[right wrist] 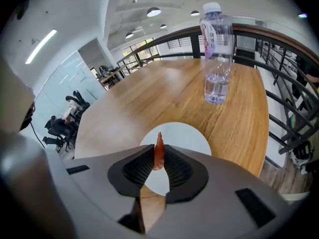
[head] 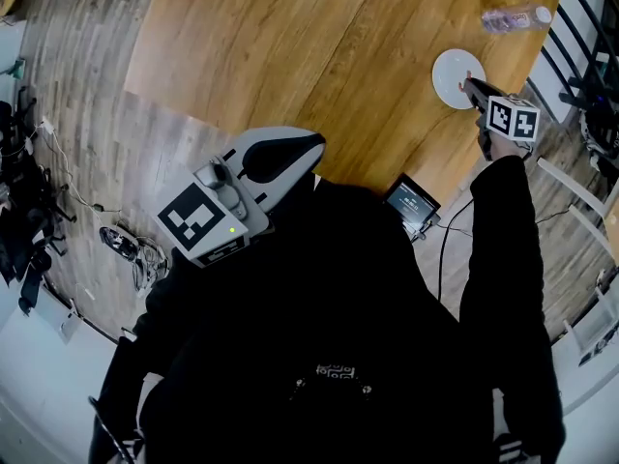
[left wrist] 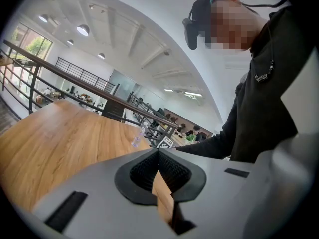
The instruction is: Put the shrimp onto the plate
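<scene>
An orange-red shrimp [right wrist: 159, 152] sticks up between the black pads of my right gripper [right wrist: 159, 159], which is shut on it. That gripper [head: 470, 86] hangs over the near edge of the small white plate [head: 453, 75] at the table's right side; the plate [right wrist: 187, 136] shows just beyond the jaws in the right gripper view. My left gripper [head: 290, 153] is held close to the person's chest at the table's near edge, jaws shut with nothing between them [left wrist: 158, 169].
A clear water bottle [head: 515, 17] with a white cap lies or stands past the plate near the table's far right edge; it stands upright [right wrist: 216, 54] in the right gripper view. A small screen device [head: 412, 203] sits at the table's near edge. A metal railing [head: 580, 37] runs along the right.
</scene>
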Demonstrator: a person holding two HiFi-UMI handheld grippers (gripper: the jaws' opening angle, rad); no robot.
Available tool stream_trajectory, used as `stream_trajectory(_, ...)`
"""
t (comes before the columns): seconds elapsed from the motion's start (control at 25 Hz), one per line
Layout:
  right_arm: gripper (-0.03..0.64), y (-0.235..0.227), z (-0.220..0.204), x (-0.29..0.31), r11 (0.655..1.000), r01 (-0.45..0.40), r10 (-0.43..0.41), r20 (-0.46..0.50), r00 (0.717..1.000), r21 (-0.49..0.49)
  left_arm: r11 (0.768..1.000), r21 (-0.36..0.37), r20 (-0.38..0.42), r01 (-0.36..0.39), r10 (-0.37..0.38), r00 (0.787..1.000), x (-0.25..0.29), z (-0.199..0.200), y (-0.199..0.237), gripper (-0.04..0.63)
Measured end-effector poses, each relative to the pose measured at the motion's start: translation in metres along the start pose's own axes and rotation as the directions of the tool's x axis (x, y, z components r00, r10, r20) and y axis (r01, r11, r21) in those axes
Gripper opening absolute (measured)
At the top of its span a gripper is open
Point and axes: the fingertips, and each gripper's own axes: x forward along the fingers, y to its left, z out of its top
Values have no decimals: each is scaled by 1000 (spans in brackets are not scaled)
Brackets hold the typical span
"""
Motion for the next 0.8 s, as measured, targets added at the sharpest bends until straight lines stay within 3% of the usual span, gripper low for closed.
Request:
stream_trajectory(0.4, 70, -18, -28, 35, 997, 79, -80, -130, 988, -10, 1000, -22, -12, -15, 15, 1000, -2, -9, 1, 5)
stream_trajectory(0.8, 74, -23, -25, 37, 994, 109, -111, -130, 985, -23, 999, -39, -18, -28, 28, 999, -5, -12, 3, 5)
